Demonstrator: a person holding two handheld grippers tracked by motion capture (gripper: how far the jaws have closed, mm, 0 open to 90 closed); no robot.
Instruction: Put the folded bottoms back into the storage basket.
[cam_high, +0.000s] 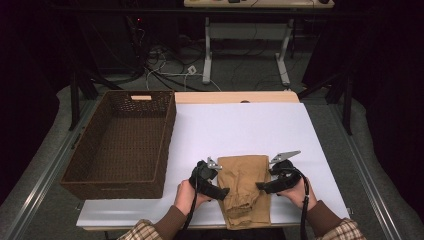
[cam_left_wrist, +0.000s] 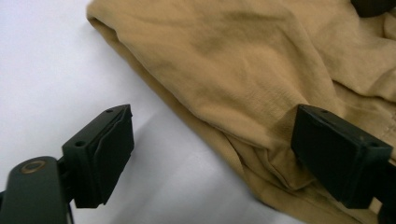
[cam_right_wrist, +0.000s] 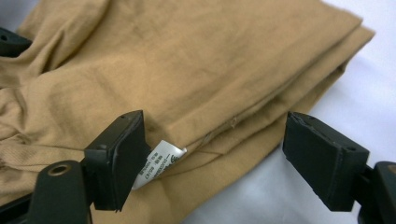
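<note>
Folded tan trousers (cam_high: 244, 190), long axis running up the frame, lie between open left gripper (cam_high: 223, 191) and open right gripper (cam_high: 261, 186), both flanking at lower centre.

The folded trousers (cam_high: 244, 190) lie at the near edge of the bench (cam_high: 240, 125), between the left hand-held gripper (cam_high: 222, 192) and the right hand-held gripper (cam_high: 262, 186); the basket (cam_high: 90, 150) sits left.

Label print (cam_right_wrist: 161, 164) on tan garment (cam_right_wrist: 196, 65) too small.

Dark room; white table (cam_high: 240, 125) brightly lit from above. High view soft; gripper views sharper, near jaws blurred.
</note>
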